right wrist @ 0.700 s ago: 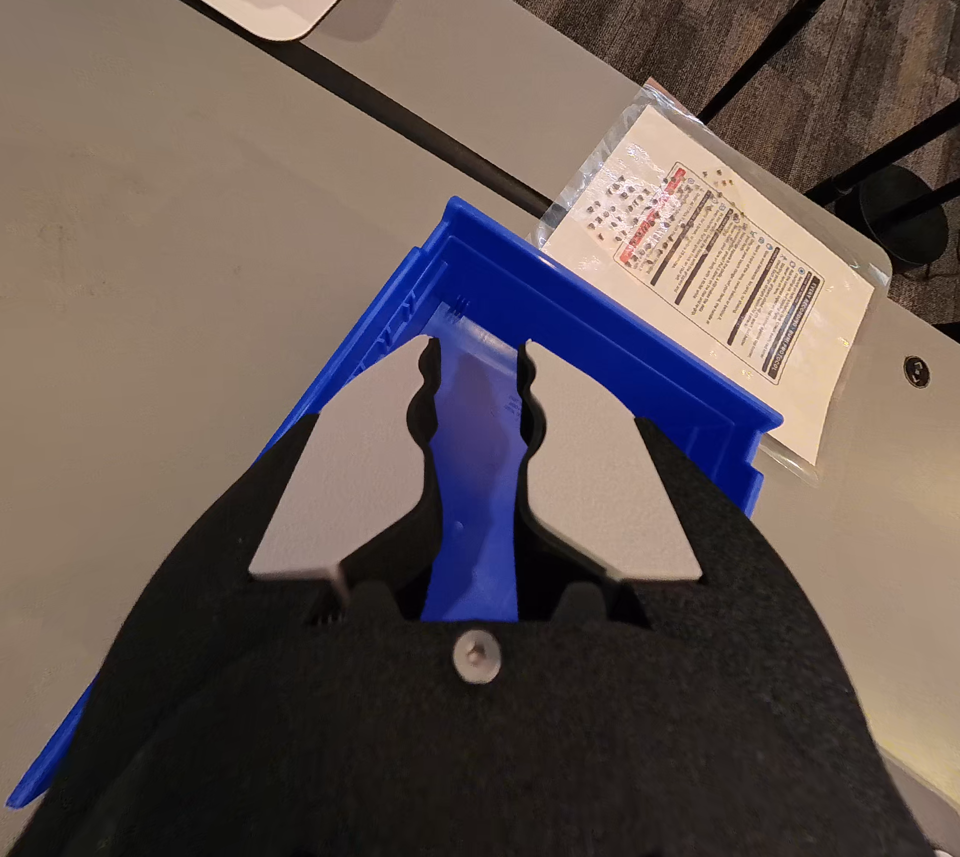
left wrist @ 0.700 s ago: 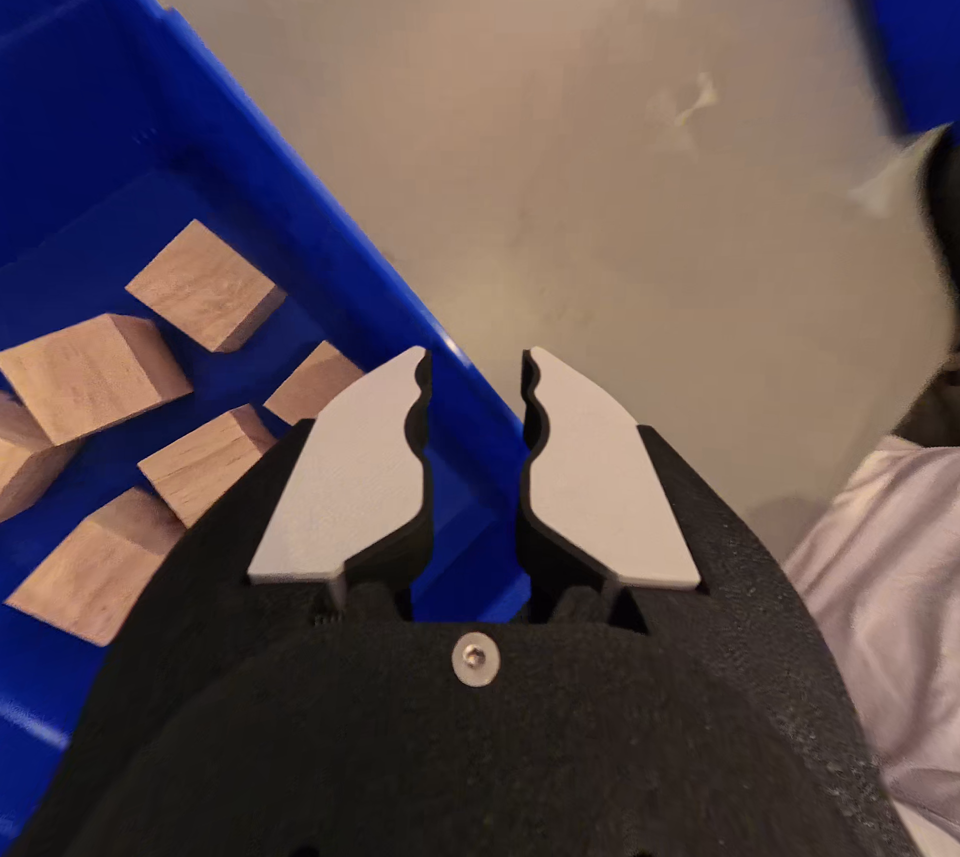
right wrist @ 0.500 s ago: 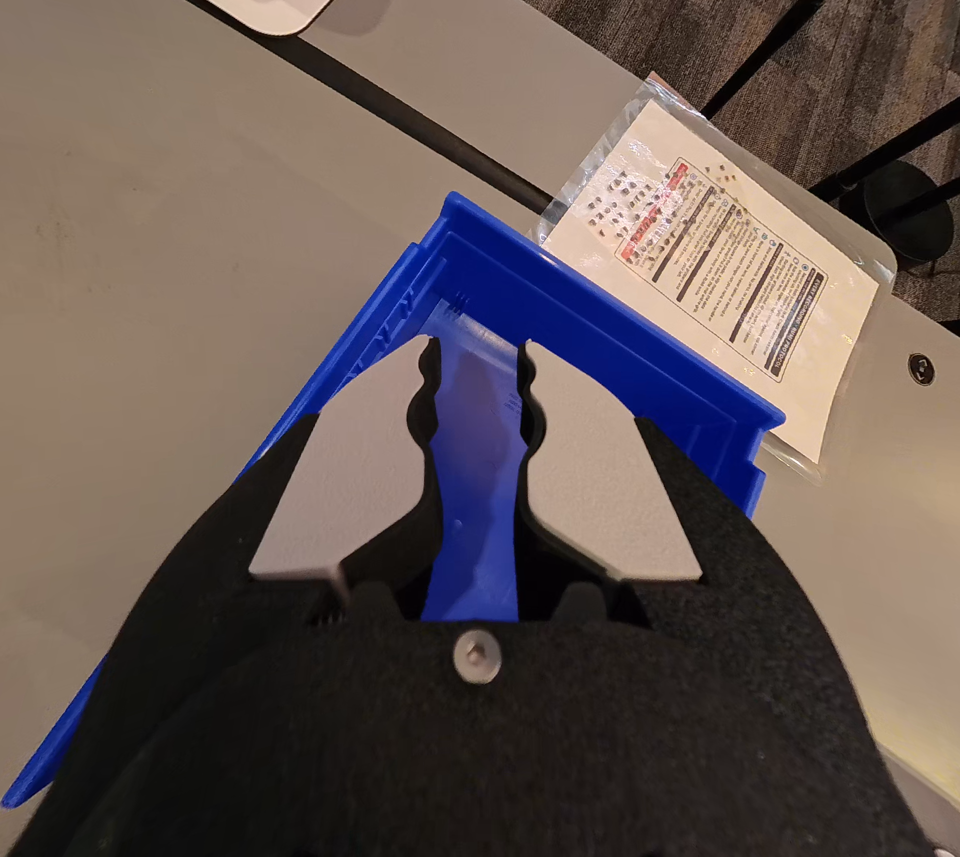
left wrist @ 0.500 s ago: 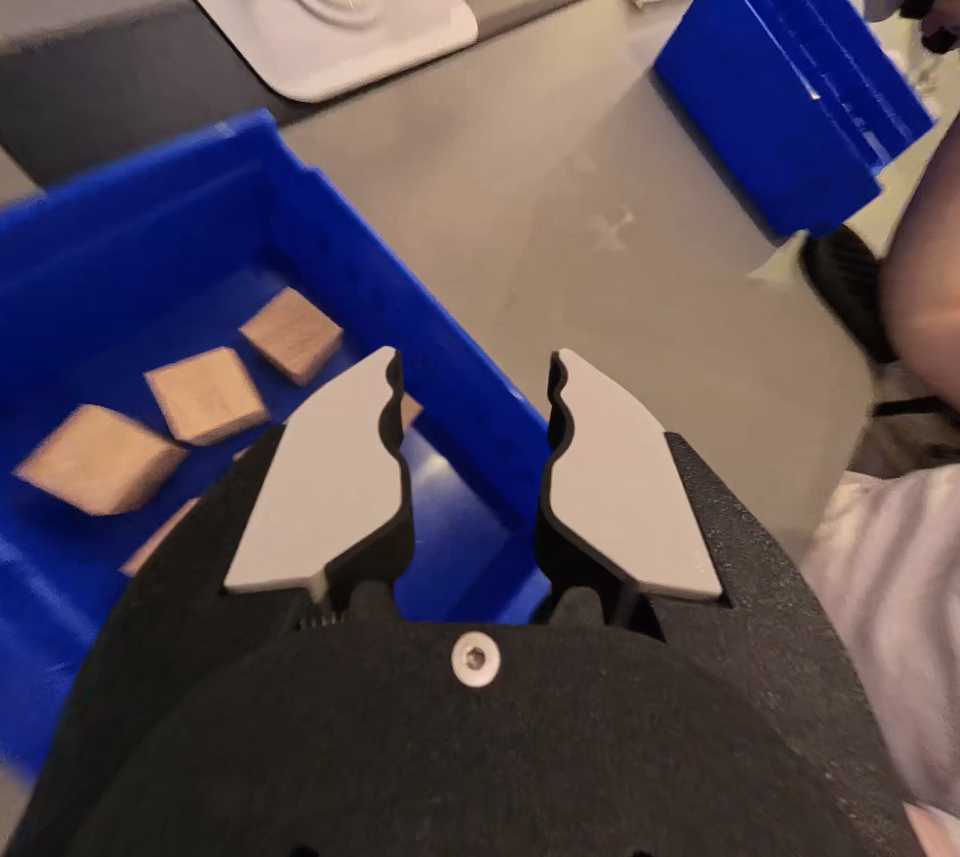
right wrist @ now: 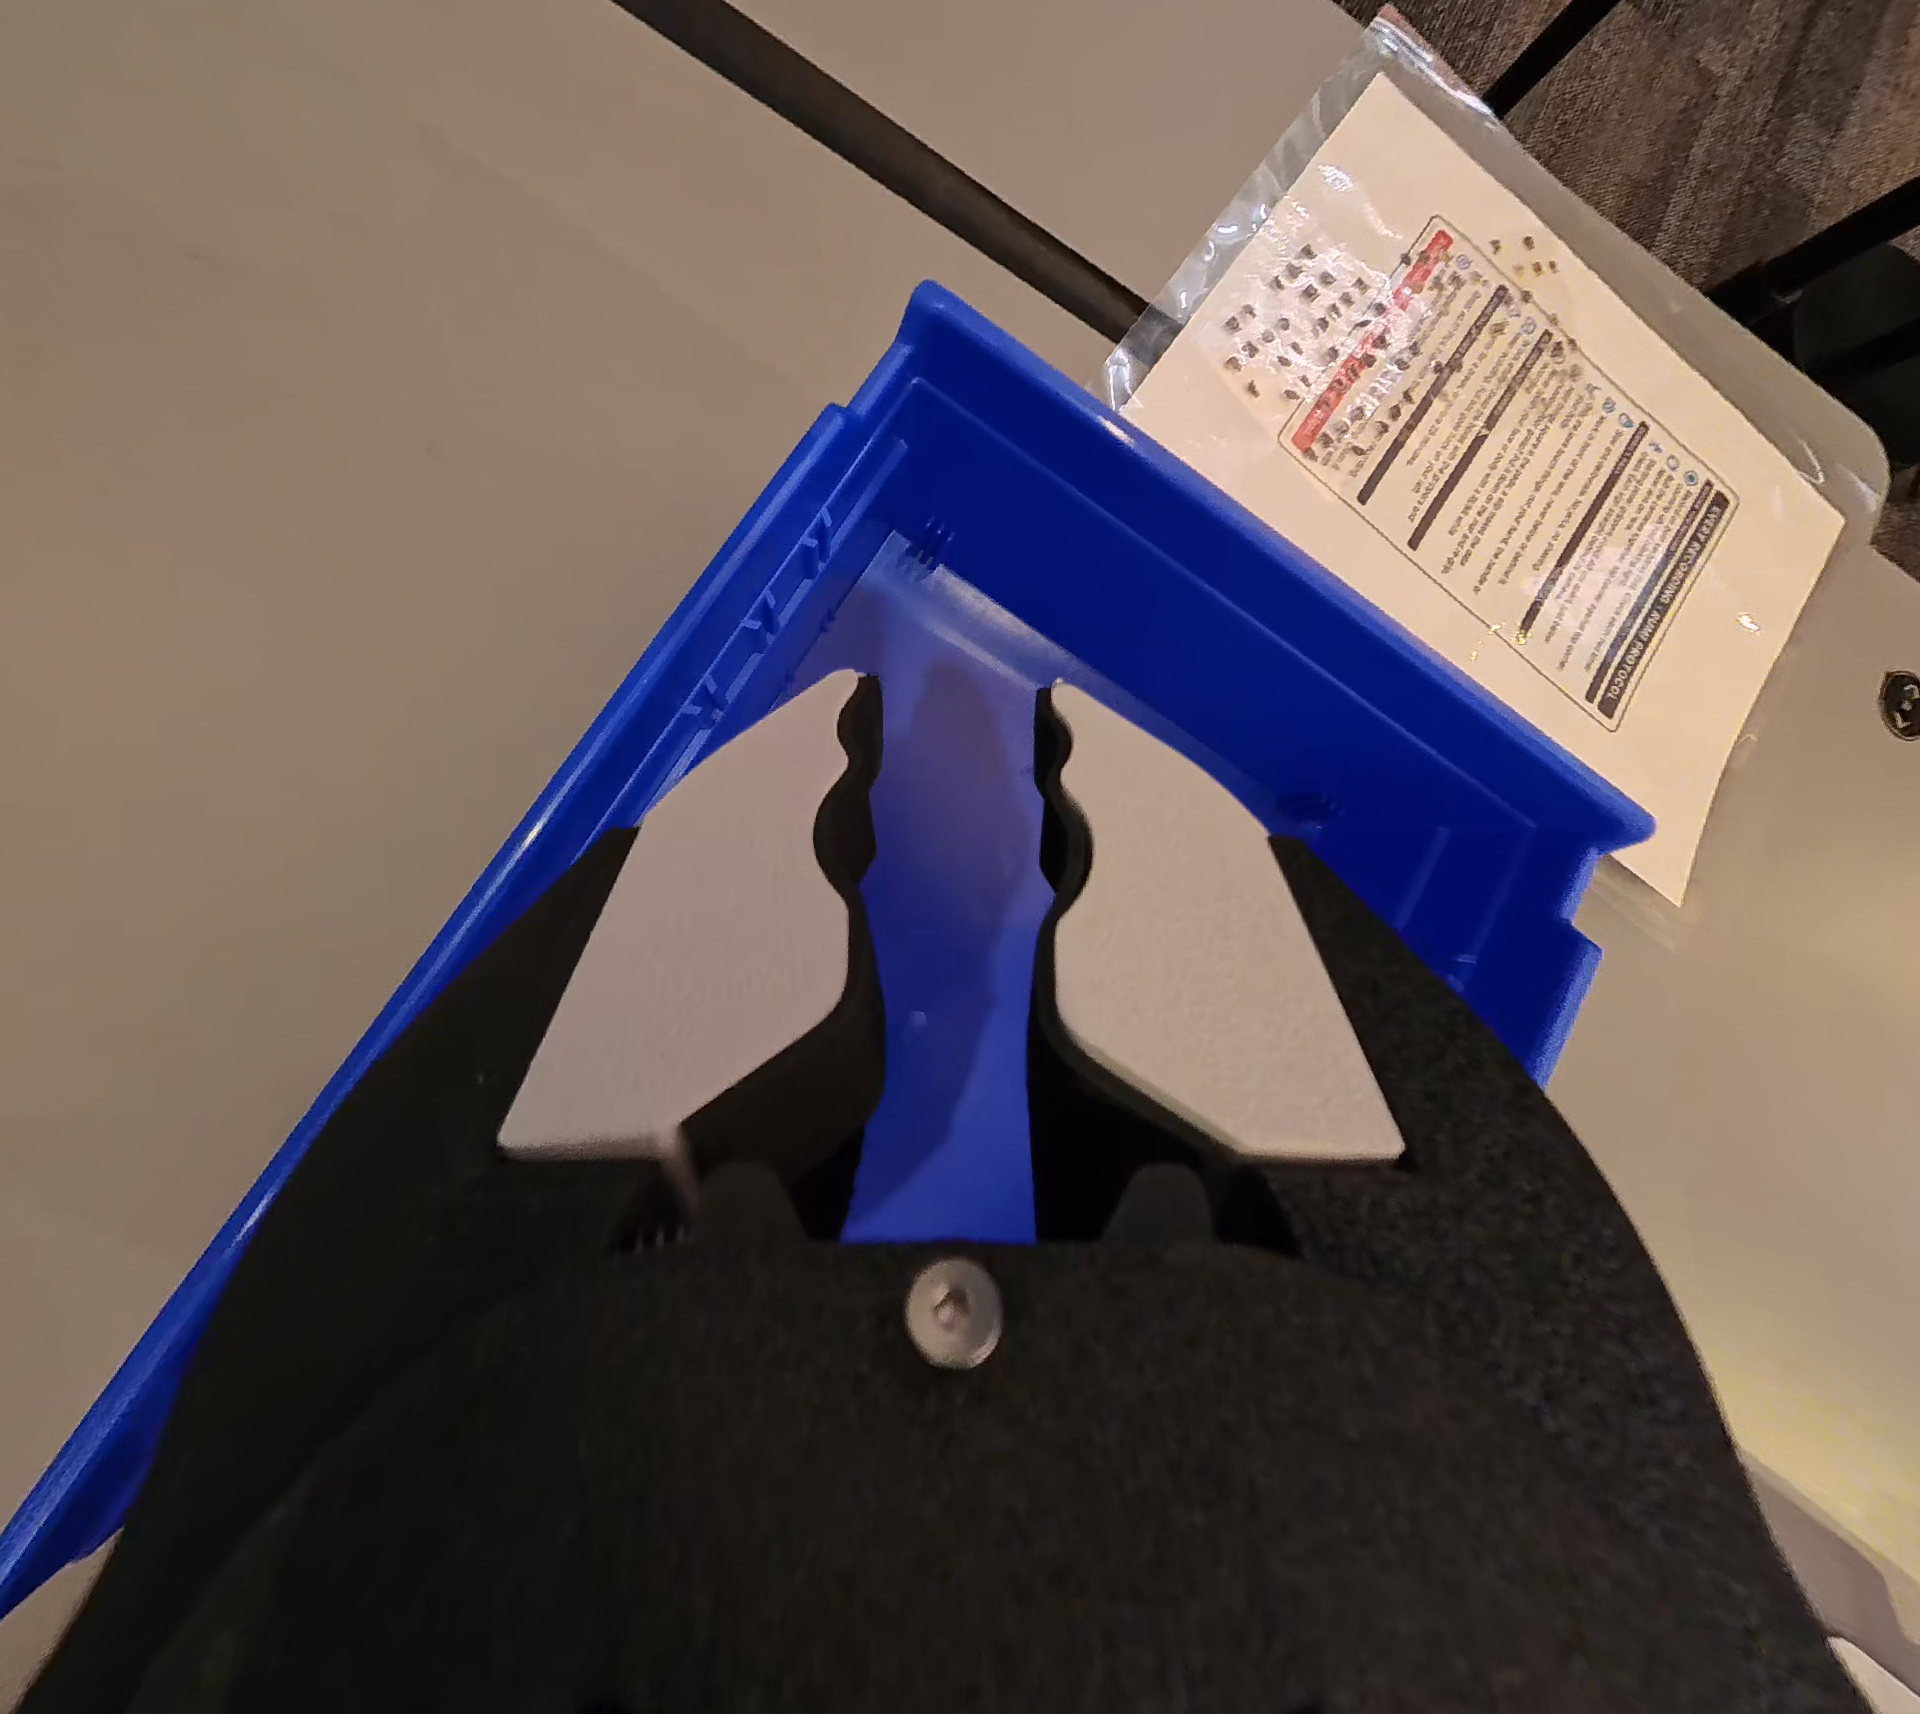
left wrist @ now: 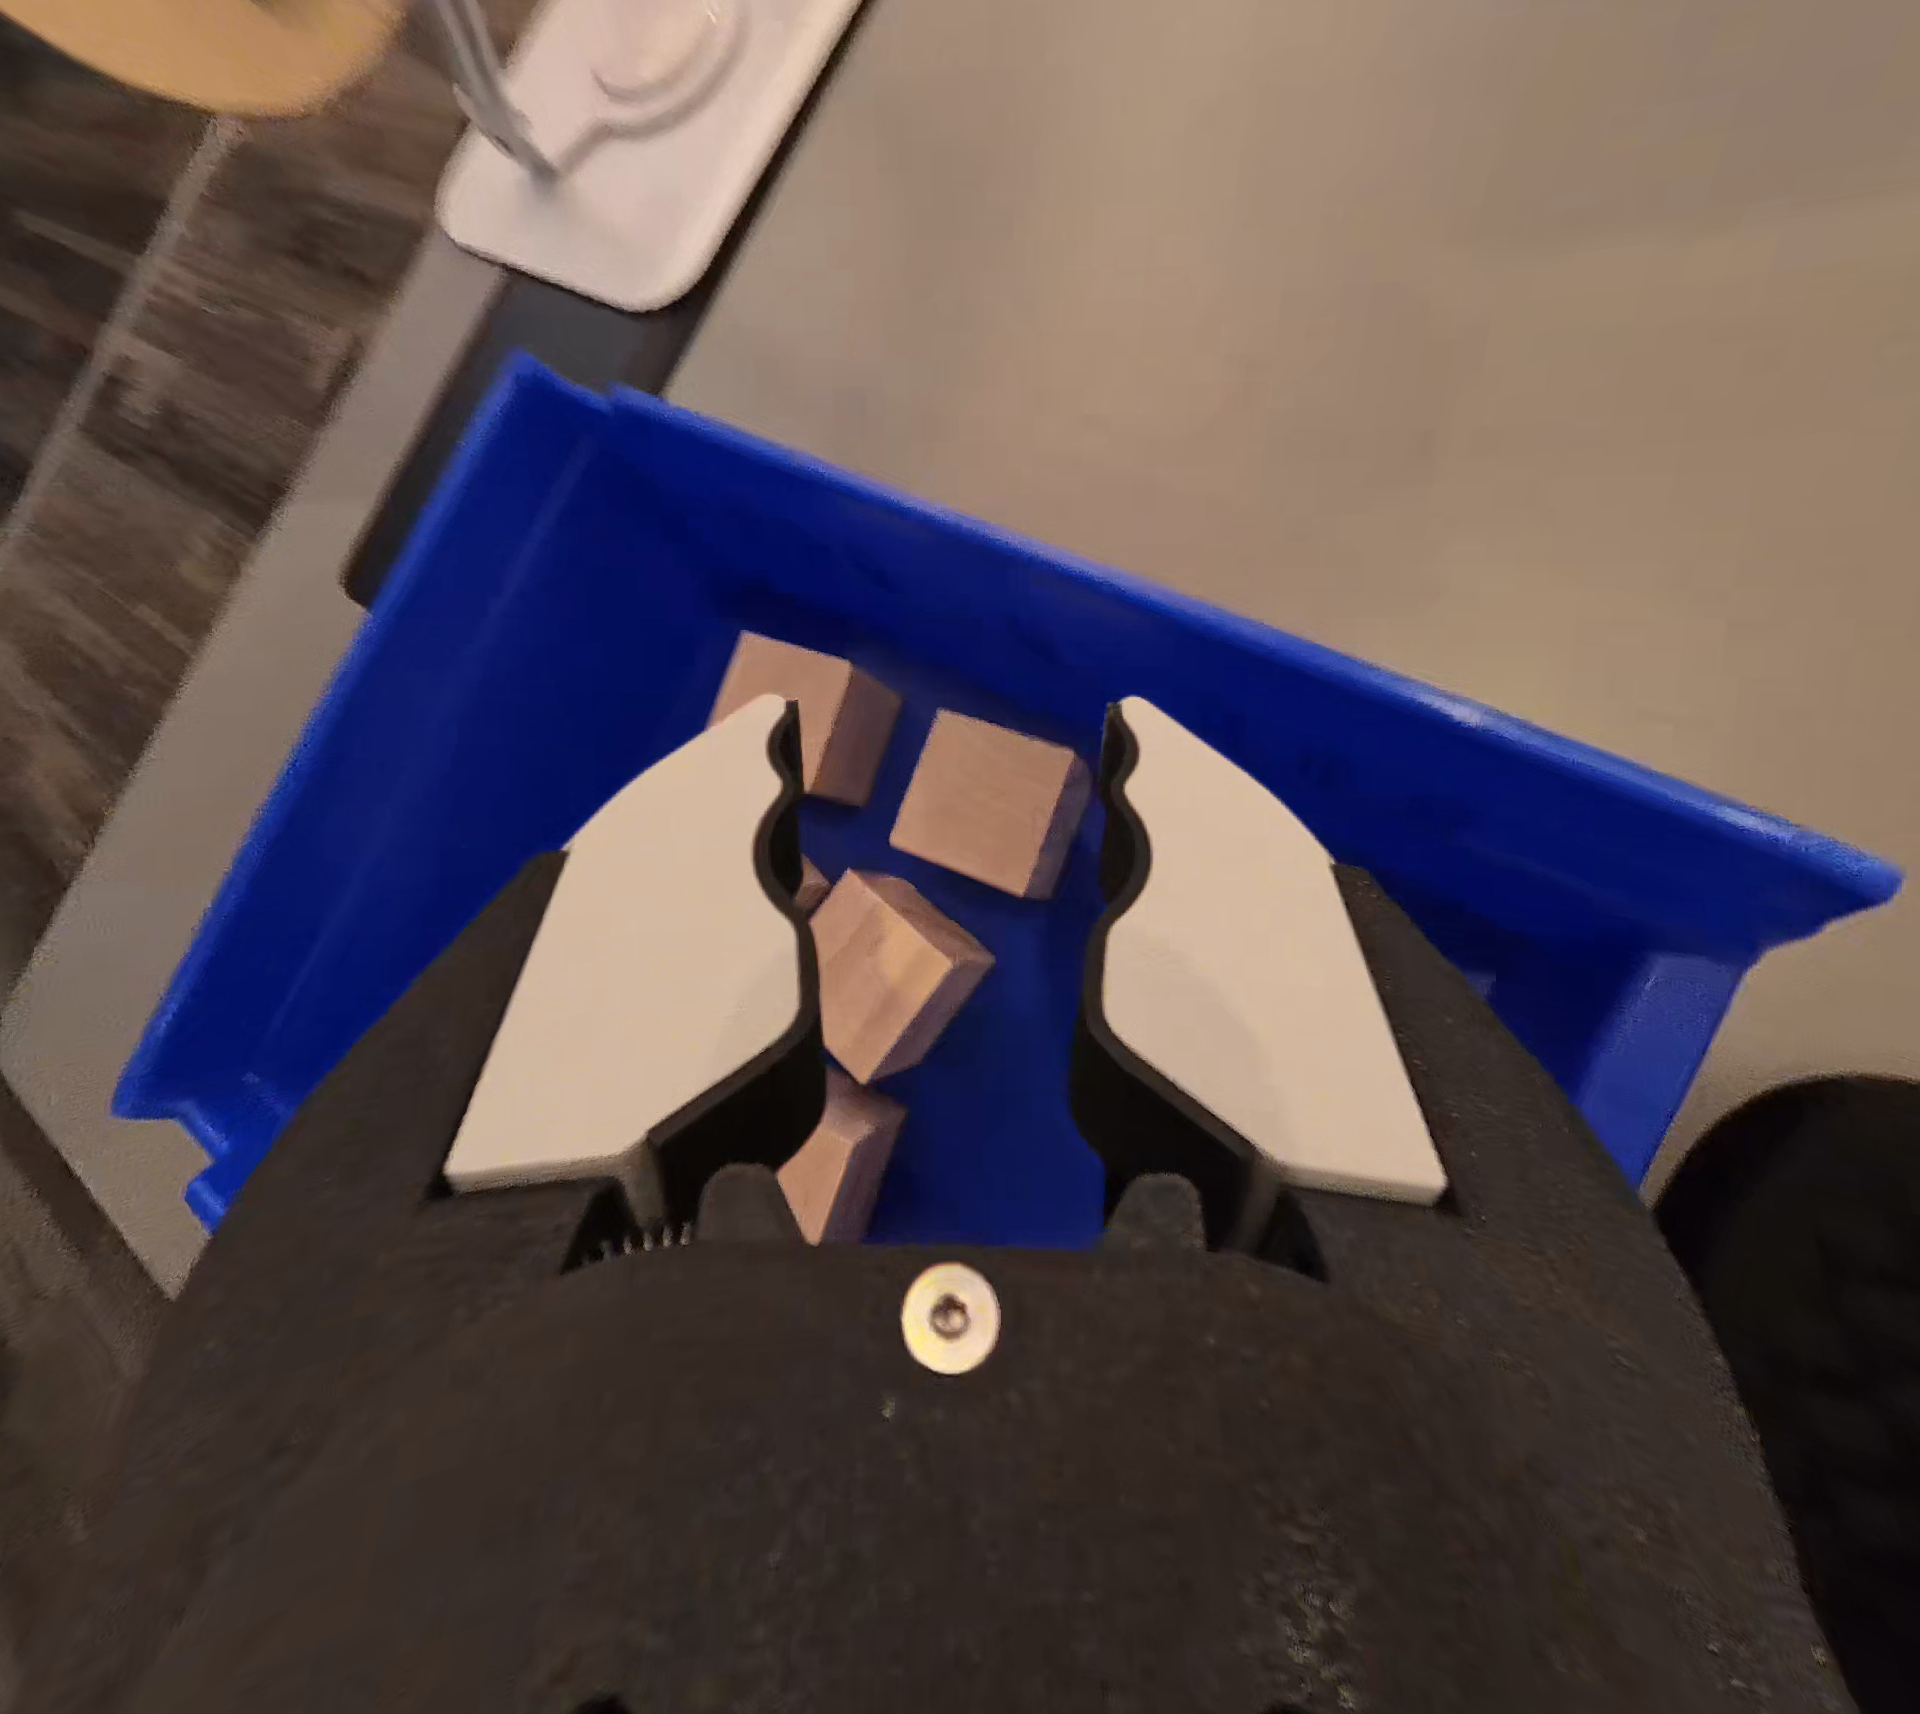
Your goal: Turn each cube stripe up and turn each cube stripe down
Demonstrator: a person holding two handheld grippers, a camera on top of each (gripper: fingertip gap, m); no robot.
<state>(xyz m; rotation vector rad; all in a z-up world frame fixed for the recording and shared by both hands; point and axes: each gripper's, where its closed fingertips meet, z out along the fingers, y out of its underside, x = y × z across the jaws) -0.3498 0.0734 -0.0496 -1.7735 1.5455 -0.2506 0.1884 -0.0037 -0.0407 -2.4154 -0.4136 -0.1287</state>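
Observation:
In the left wrist view several plain wooden cubes lie loose in a blue bin [left wrist: 499, 729]; no stripe shows on any face. One cube [left wrist: 987, 817] lies near the far wall and another [left wrist: 894, 973] sits tilted below it. My left gripper [left wrist: 948, 714] is open wide and empty, and hovers above these cubes. In the right wrist view my right gripper [right wrist: 954, 682] is partly open and empty above the corner of a second blue bin [right wrist: 1195, 584]. The part of this bin's floor that shows holds no cube.
A white stand base [left wrist: 675, 54] sits beyond the cube bin, by a dark seam in the grey table. A printed sheet in a clear sleeve [right wrist: 1507, 459] lies behind the second bin, near the table edge. A dark shape [left wrist: 1818, 1352] sits at lower right.
My left gripper has swung from the bin's side wall to above the cubes, and its jaws have opened wider. My right gripper has barely moved over its bin.

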